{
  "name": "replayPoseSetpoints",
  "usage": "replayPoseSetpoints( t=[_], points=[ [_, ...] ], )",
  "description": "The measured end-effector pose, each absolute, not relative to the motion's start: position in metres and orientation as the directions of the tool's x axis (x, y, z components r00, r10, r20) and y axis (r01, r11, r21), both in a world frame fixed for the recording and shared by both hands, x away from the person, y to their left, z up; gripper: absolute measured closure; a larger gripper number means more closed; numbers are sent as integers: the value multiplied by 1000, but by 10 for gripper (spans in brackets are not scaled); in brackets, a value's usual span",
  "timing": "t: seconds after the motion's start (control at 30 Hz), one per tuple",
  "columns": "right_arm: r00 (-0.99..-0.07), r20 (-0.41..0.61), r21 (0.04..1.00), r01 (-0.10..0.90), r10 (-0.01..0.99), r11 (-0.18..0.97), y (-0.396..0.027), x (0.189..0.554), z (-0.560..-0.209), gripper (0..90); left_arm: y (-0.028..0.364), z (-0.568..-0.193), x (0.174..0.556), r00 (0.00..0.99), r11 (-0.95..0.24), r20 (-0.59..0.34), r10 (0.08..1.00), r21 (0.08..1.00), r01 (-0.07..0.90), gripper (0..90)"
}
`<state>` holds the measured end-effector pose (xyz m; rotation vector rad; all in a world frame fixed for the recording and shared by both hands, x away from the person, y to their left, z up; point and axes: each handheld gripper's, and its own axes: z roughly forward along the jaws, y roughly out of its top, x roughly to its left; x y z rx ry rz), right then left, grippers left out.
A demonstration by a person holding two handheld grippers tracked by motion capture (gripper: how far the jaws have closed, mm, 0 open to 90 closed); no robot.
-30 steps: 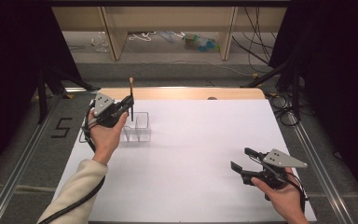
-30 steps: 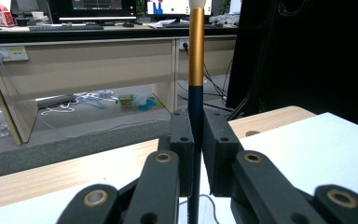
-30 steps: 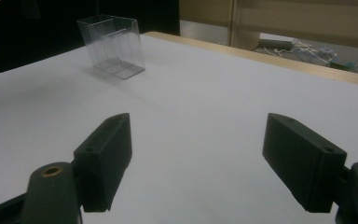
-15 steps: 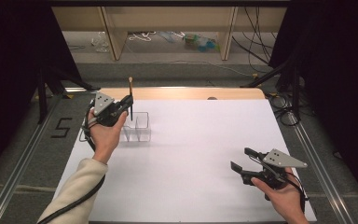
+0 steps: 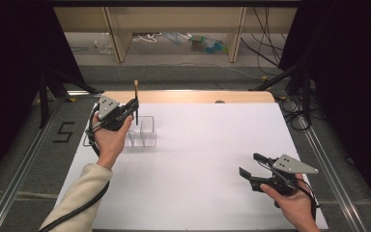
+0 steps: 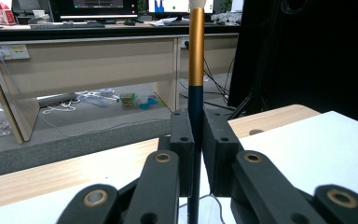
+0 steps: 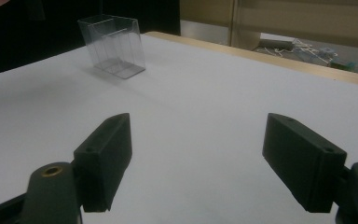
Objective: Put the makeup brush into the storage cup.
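Jaws of the right gripper (image 5: 251,166) stand wide apart with nothing between them, low over the white tabletop (image 5: 207,159) at the person's near right; the right gripper view looks between the two black pads across bare white surface to a clear plastic organizer box (image 7: 114,45) with inner dividers, standing farther off. Farther up on the left side, the left gripper (image 5: 131,107) is raised just beside that box (image 5: 142,131), its jaws clamped on a slim makeup brush (image 5: 136,100) held upright. In the left gripper view the brush's (image 6: 196,70) dark lower handle passes between the two pads, the gold ferrule rises above them, and a pale tuft reaches the picture's top edge. Beyond the tabletop's far wooden edge (image 5: 188,96) lie grey floor, pale desk legs and loose cables.
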<state>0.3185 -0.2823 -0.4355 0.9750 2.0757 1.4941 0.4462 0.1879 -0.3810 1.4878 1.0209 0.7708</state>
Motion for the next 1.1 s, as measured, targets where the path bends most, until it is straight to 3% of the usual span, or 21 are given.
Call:
replayPoseSetpoints(
  t=[1.1],
  points=[
    [-680, 81, 935, 306, 729, 181, -281, 318, -436, 250, 191, -387, 448, 410, -17, -62, 910, 983, 185, 828]
  ],
)
